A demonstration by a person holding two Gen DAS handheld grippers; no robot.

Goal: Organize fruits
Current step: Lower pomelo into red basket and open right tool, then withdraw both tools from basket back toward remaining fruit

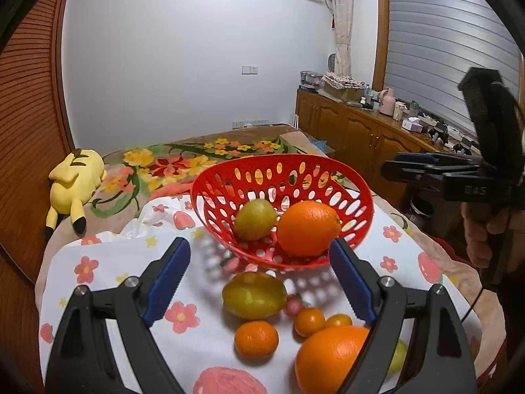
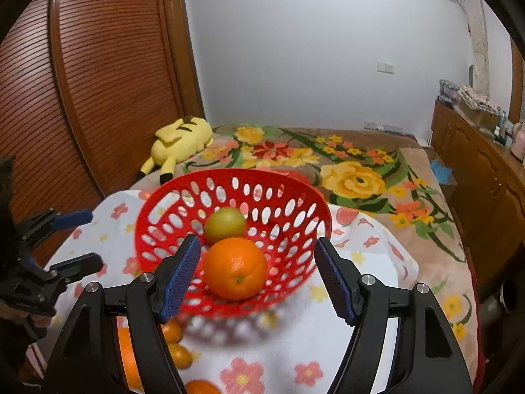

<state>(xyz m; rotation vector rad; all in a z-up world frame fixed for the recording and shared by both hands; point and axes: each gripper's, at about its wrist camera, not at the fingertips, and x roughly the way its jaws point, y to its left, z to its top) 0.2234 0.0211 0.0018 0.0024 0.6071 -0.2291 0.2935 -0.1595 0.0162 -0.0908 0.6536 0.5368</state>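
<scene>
A red perforated basket (image 1: pixel 361 193) (image 2: pixel 229 172) sits on a flower-print cloth (image 1: pixel 108 262). Inside it lie an orange (image 1: pixel 308 228) (image 2: pixel 235 267) and a yellow-green lemon (image 1: pixel 255 219) (image 2: pixel 224 225). My left gripper (image 1: pixel 260 244) hangs open and empty over the loose fruit in front of the basket: a lemon (image 1: pixel 254 295), a mandarin (image 1: pixel 256 339), two kumquats (image 1: pixel 310 320), and a big orange (image 1: pixel 331 358) partly hidden by the right finger. My right gripper (image 2: pixel 258 243) is open above the basket's near rim, with the orange lying below and beyond its pads, not touched. In the right wrist view the left gripper (image 2: pixel 82 239) shows at the left.
The cloth lies on a bed with a floral blanket (image 2: pixel 361 177). A yellow plush toy (image 1: pixel 73 180) (image 2: pixel 180 141) rests at the back left by a louvred wooden door (image 2: pixel 98 82). A cluttered wooden cabinet (image 1: pixel 361 124) runs along the right. A hand (image 1: pixel 485 229) holds the right gripper (image 1: pixel 390 164).
</scene>
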